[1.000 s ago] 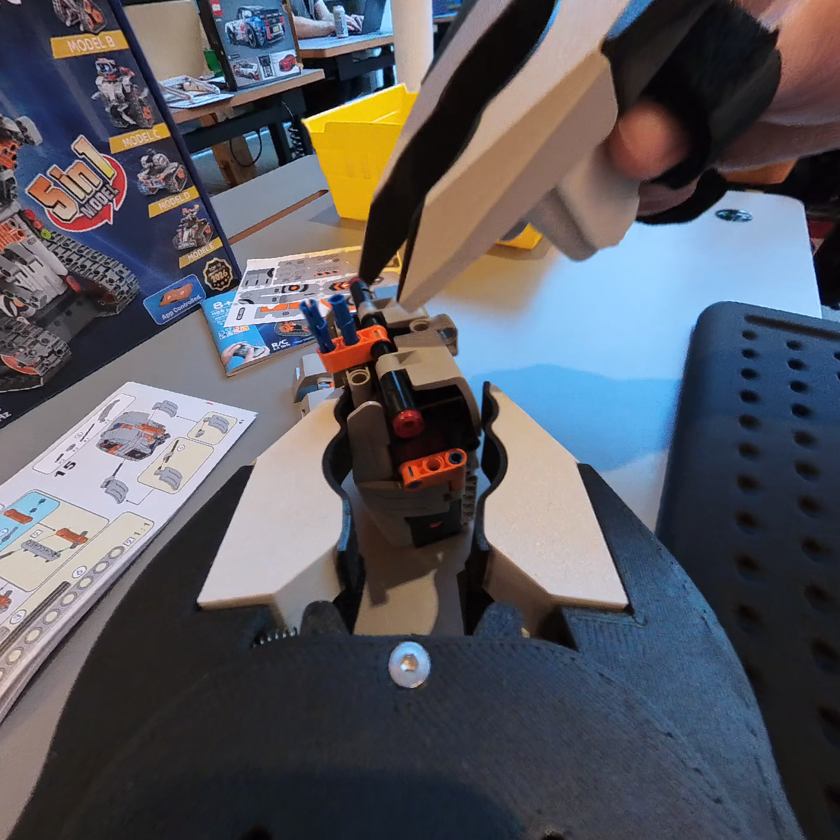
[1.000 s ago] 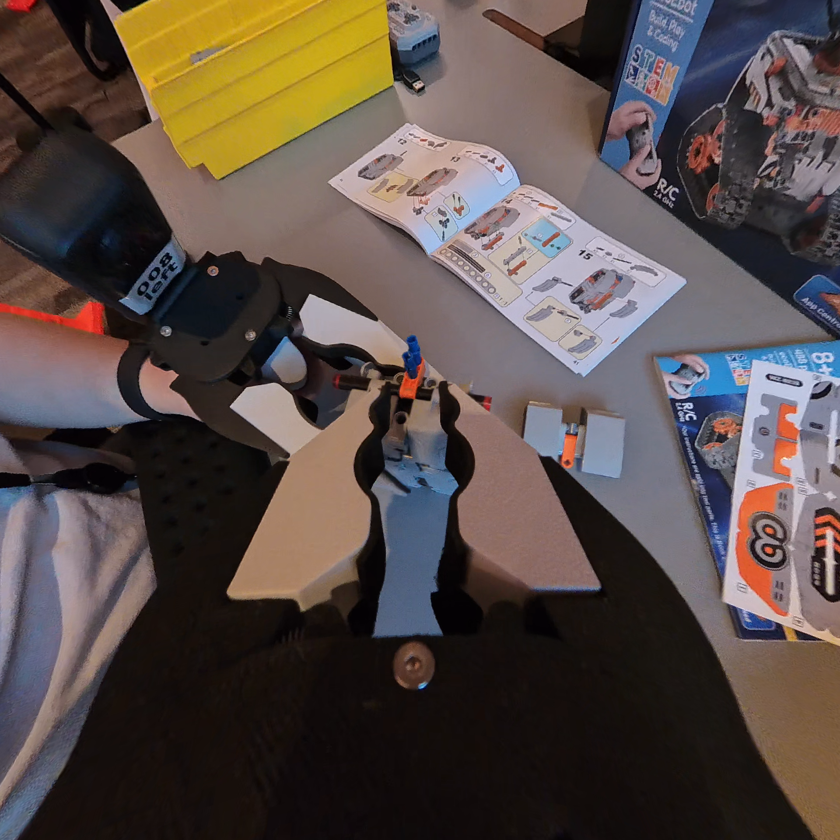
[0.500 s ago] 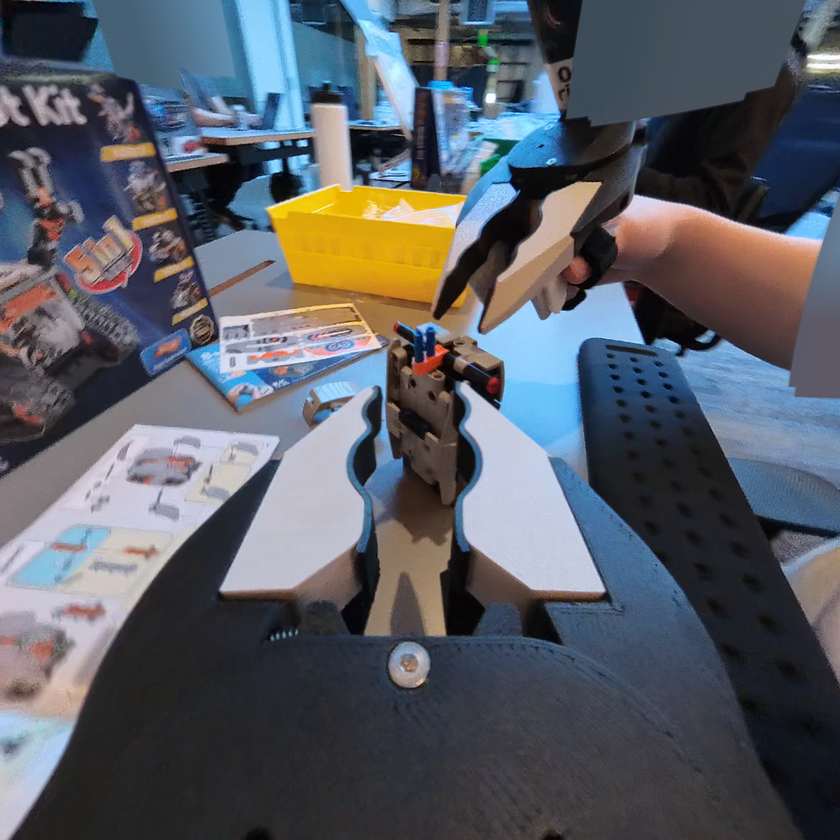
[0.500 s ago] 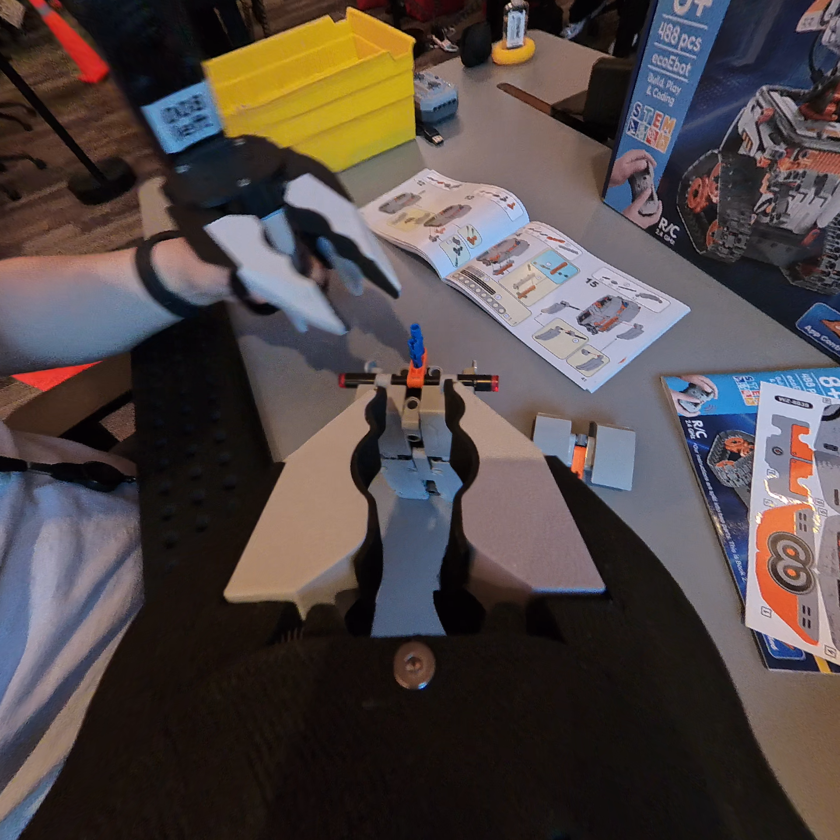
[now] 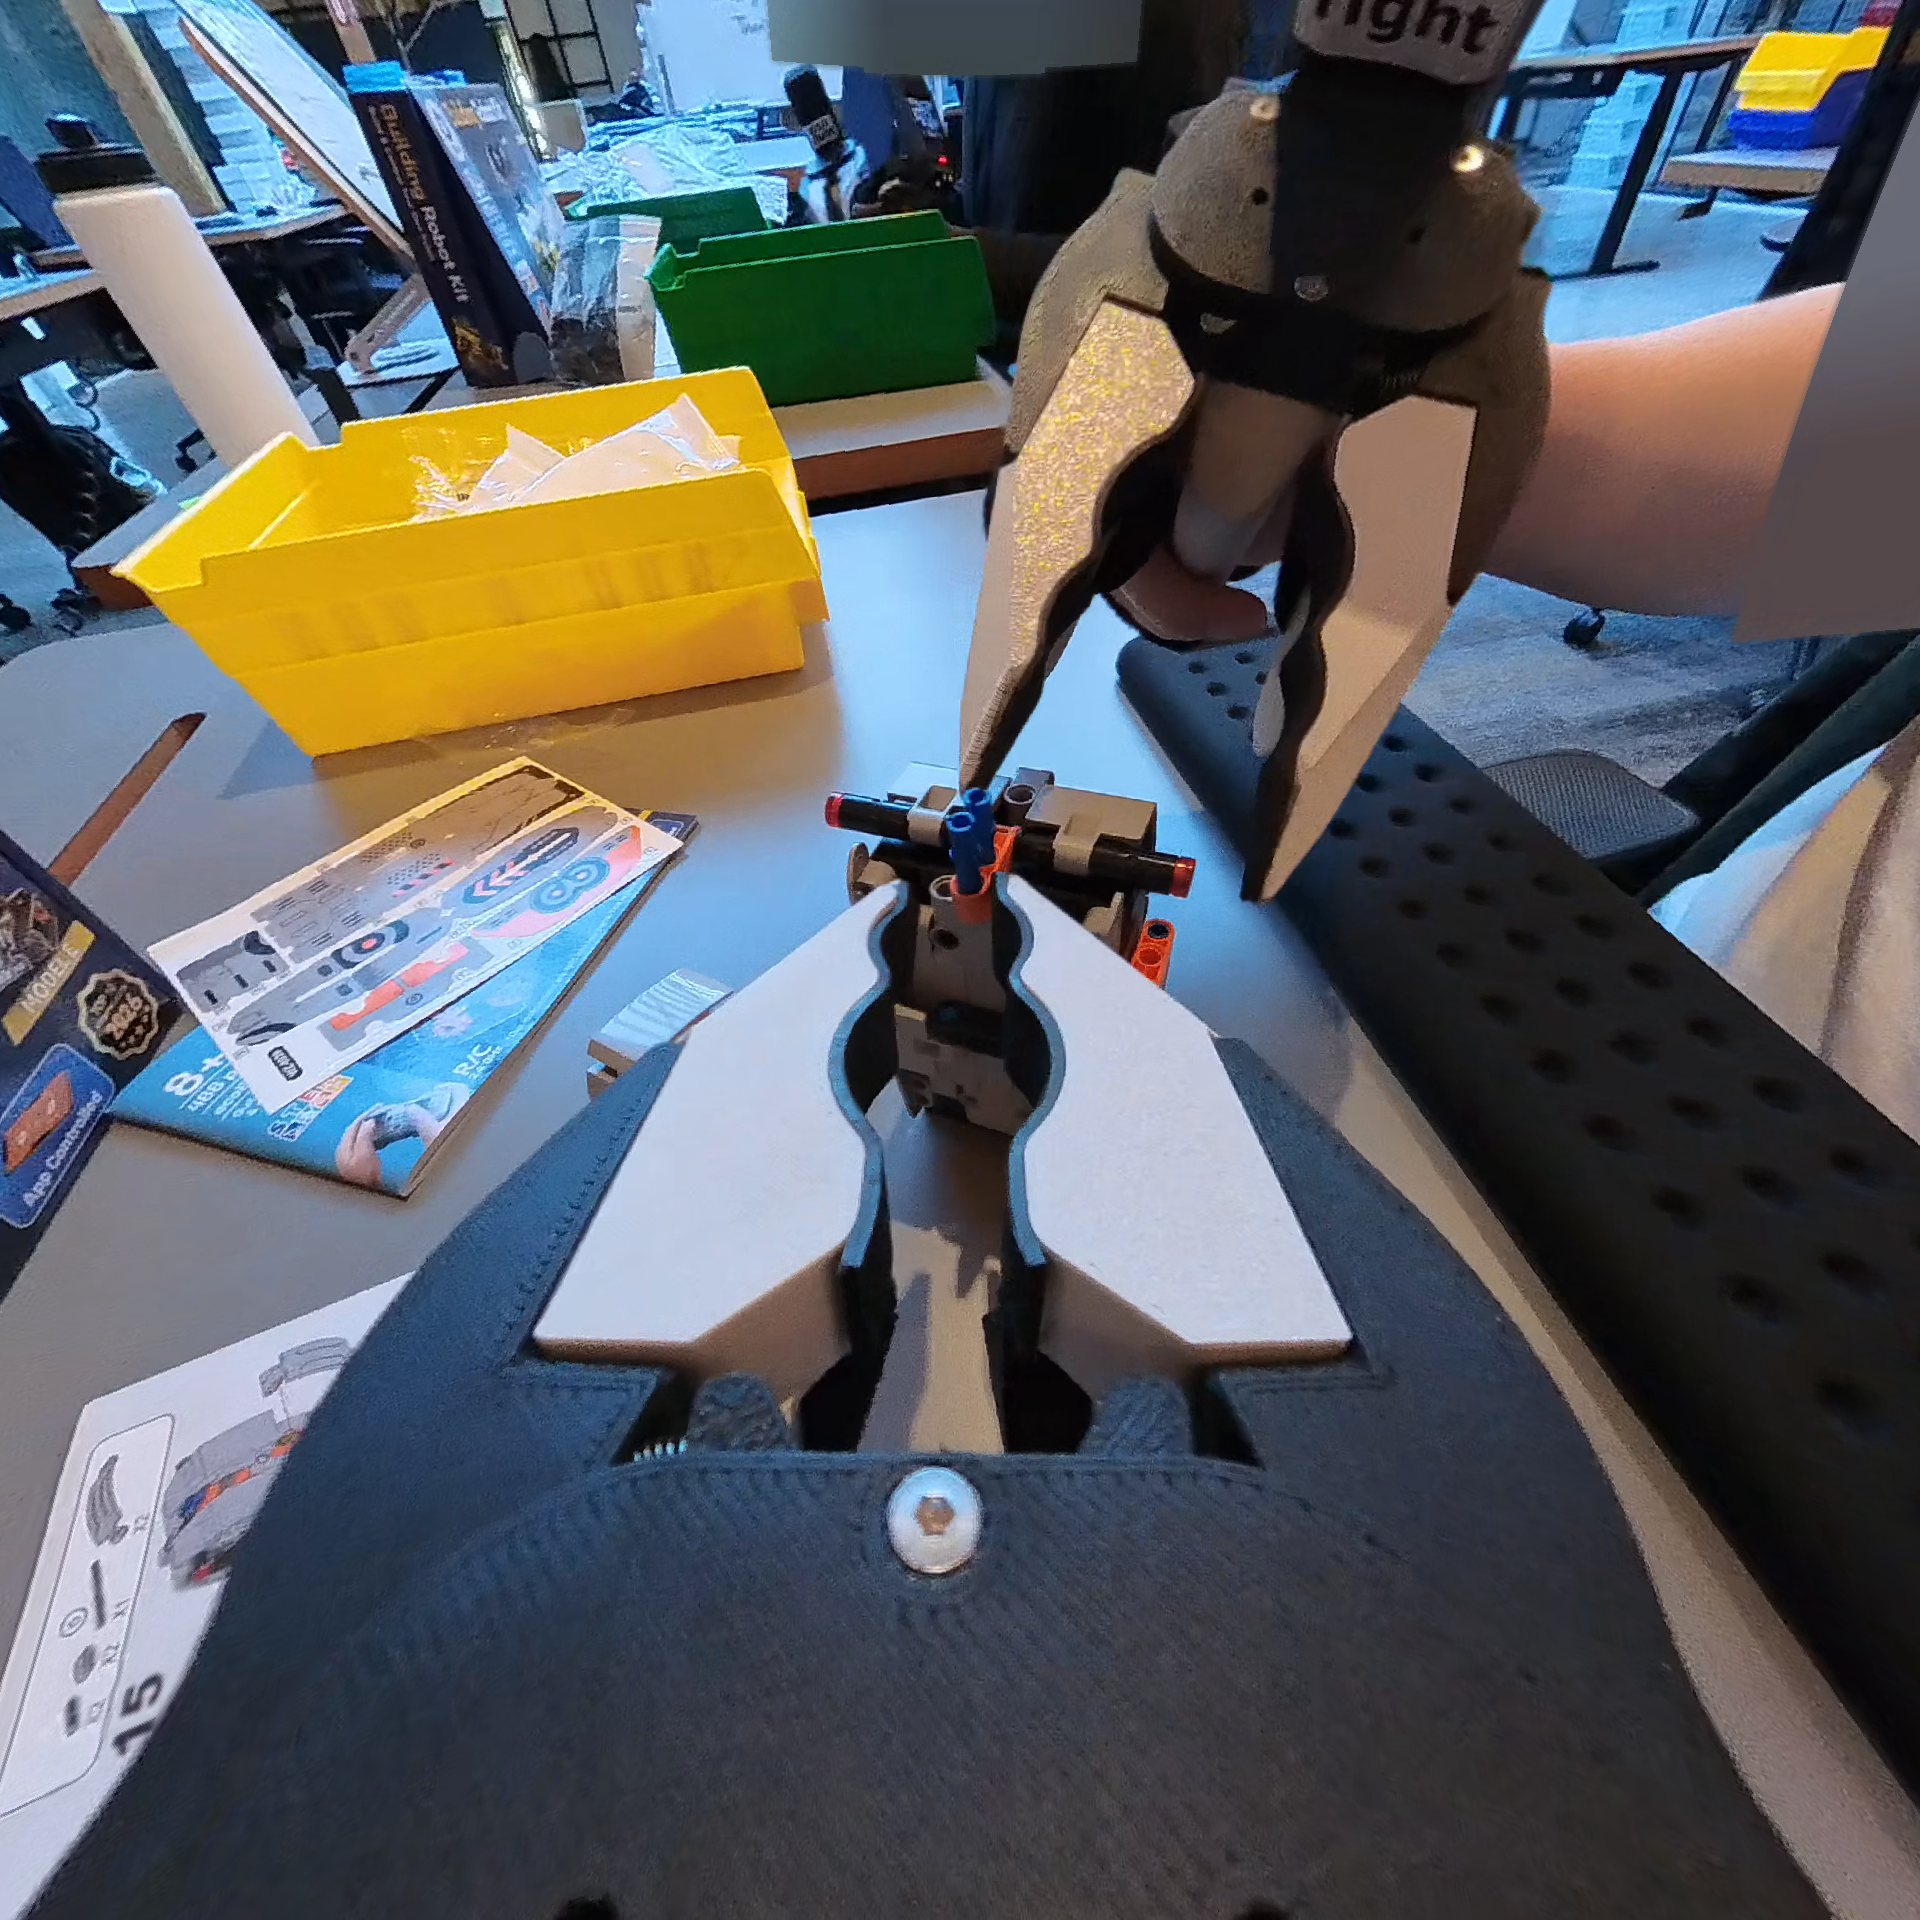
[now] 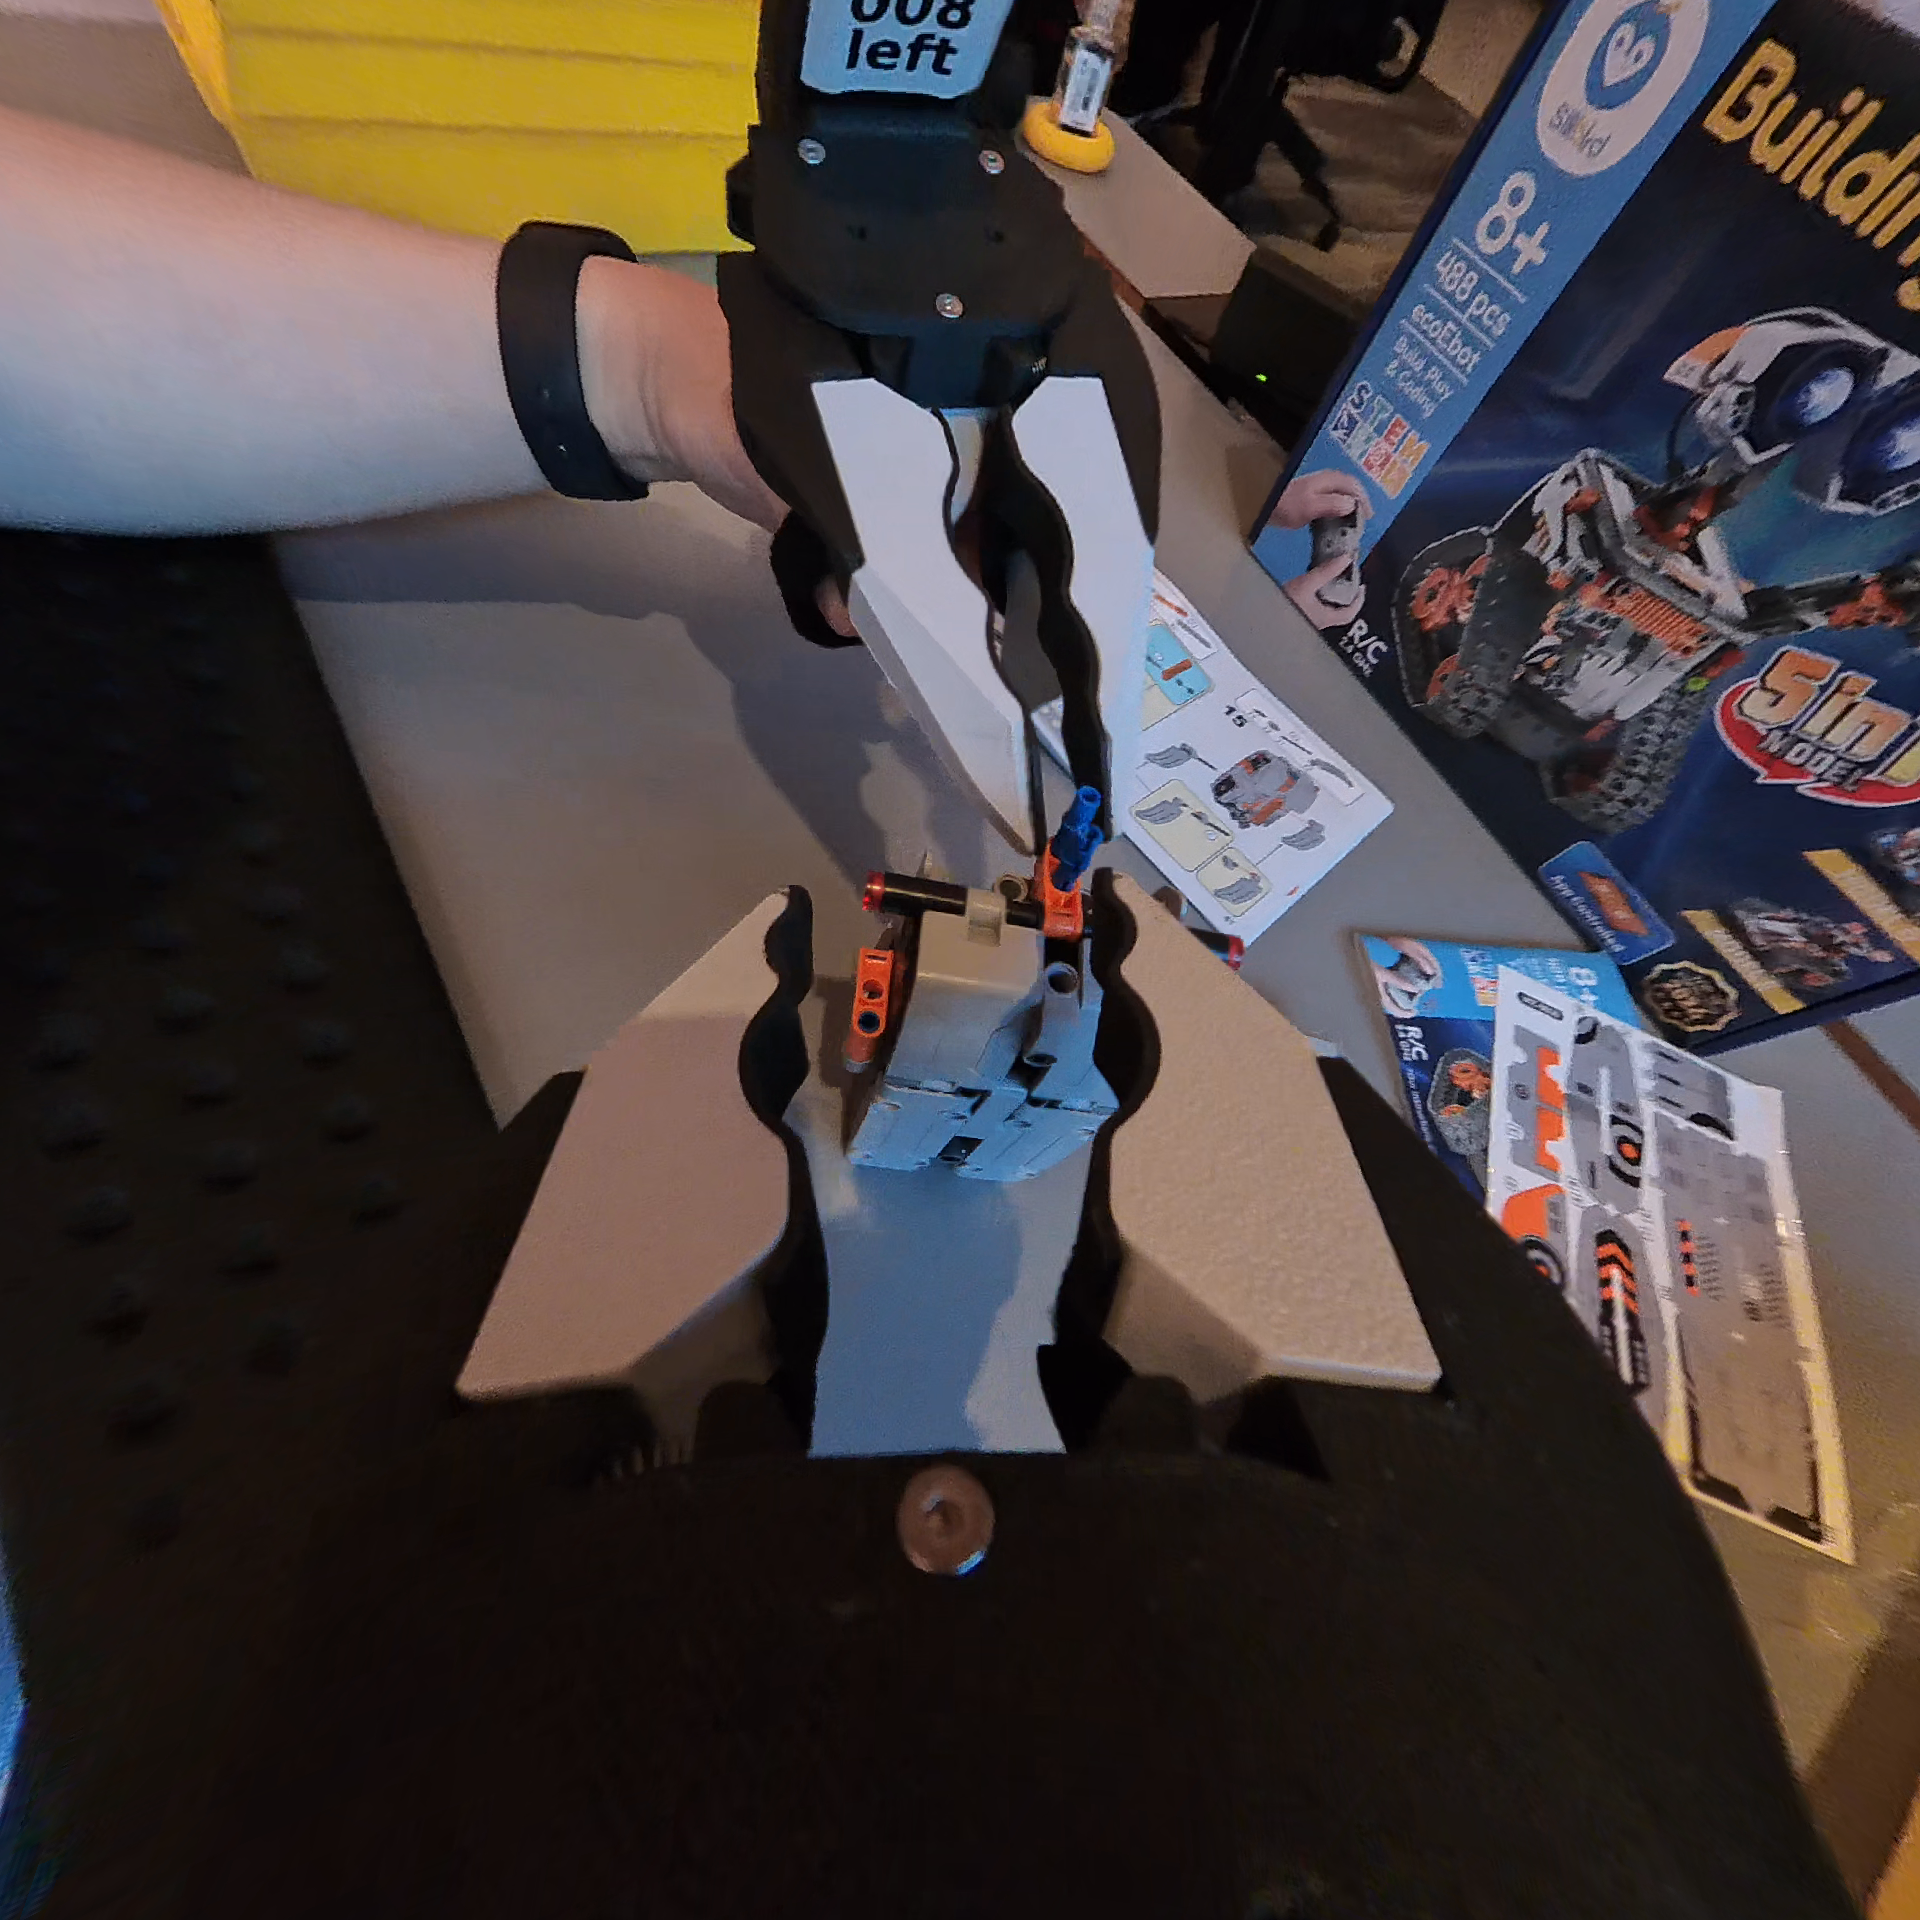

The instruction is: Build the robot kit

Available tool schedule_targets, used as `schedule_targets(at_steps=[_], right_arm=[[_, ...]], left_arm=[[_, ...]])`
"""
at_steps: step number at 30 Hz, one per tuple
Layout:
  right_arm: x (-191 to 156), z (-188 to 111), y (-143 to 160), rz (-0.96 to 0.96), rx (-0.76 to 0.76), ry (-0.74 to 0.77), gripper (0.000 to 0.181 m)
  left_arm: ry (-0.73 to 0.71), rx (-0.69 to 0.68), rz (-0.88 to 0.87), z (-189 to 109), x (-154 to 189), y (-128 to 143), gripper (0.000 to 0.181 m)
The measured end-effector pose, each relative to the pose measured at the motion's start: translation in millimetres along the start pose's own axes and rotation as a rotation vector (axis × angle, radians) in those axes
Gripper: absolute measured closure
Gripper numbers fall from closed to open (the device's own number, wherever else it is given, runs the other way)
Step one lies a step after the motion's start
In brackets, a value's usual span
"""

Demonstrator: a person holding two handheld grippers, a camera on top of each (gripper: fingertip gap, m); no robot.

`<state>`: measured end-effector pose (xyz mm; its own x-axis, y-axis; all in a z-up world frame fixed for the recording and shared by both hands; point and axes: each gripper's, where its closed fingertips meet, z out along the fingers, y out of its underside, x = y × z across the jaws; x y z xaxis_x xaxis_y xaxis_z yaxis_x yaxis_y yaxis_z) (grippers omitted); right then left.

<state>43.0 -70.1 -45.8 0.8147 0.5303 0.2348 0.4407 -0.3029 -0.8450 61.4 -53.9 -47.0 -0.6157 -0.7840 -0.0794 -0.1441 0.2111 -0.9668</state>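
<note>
A small grey brick assembly (image 5: 956,1018) carries a black axle with red ends (image 5: 1117,858), an orange connector and blue pins (image 5: 971,831). My left gripper (image 5: 954,894) is shut on the assembly's narrow upper part, just under the pins. My right gripper (image 5: 1114,836) comes down from the far side, open, with one tip at the blue pins and the other beyond the axle's red end. In the right wrist view the assembly (image 6: 977,1081) sits between my wide-open right gripper (image 6: 954,899); the left gripper (image 6: 1065,831) reaches it from above. Whether it rests on the table is unclear.
A yellow bin (image 5: 499,592) and a green bin (image 5: 831,301) stand behind. A sticker sheet on a blue booklet (image 5: 416,935), an open manual (image 6: 1247,769) and a kit box (image 6: 1662,520) lie around. A small grey part (image 5: 655,1023) lies nearby; a black perforated surface (image 5: 1558,1039) borders the table. Less than 4 cm separates the two grippers' tips.
Half a second ago the two grippers were well apart. Now they meet at the assembly from opposite sides, and the right gripper's jaws have opened wide around it.
</note>
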Motion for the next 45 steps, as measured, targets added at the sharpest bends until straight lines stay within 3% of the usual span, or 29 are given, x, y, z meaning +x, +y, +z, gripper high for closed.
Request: schedule_targets(at_steps=[9, 13, 19, 22, 25, 29, 32, 34, 36, 39, 45], right_arm=[[0.5, 1.9, 8.6, -0.093, -0.061, 0.078, 0.144], [0.5, -2.4, 10.7, -0.099, -0.094, 0.08, 0.142], [3.4, -11.6, 7.2, 0.006, -0.083, 0.136, 0.121], [18.3, -12.8, 3.2, 0.177, -0.01, 0.298, 0.094], [24.5, -9.2, 15.1, 0.302, 0.014, 0.424, 0.088], [26.4, -0.3, 41.4, 0.403, -0.008, 0.531, 0.101], [29.3, -1.2, 42.5, 0.438, 0.04, 0.544, 0.115], [32.8, -1.8, 43.2, 0.452, 0.052, 0.556, 0.112], [39.1, -1.4, 43.0, 0.478, 0.068, 0.583, 0.098], [50.7, 2.1, 41.1, 0.516, 0.096, 0.619, 0.096], [74.1, 6.2, 45.2, 0.564, 0.093, 0.613, 0.123]], left_arm=[[0.051, -0.04, -0.056, 6.6, 7.5, 1.7, 0.176], [0.014, -0.073, -0.028, 8.4, 9.3, 0.9, 0.176], [-0.022, -0.101, -0.065, 12.9, 7.9, -0.7, 0.176], [-0.056, -0.12, -0.081, 14.4, 7.5, -0.5, 0.175], [-0.103, -0.129, -0.122, 16.5, 6.7, -1.7, 0.175], [-0.166, -0.137, -0.199, 19.9, 2.2, -4.0, 0.176], [-0.213, -0.146, -0.269, 22.1, -3.2, -5.6, 0.175], [-0.231, -0.152, -0.328, 24.1, -6.1, -6.5, 0.175], [-0.254, -0.149, -0.391, 26.0, -11.2, -7.7, 0.176], [-0.271, -0.127, -0.462, 31.4, -18.9, -9.0, 0.176], [-0.289, -0.105, -0.59, 37.5, -35.3, -7.4, 0.176]])
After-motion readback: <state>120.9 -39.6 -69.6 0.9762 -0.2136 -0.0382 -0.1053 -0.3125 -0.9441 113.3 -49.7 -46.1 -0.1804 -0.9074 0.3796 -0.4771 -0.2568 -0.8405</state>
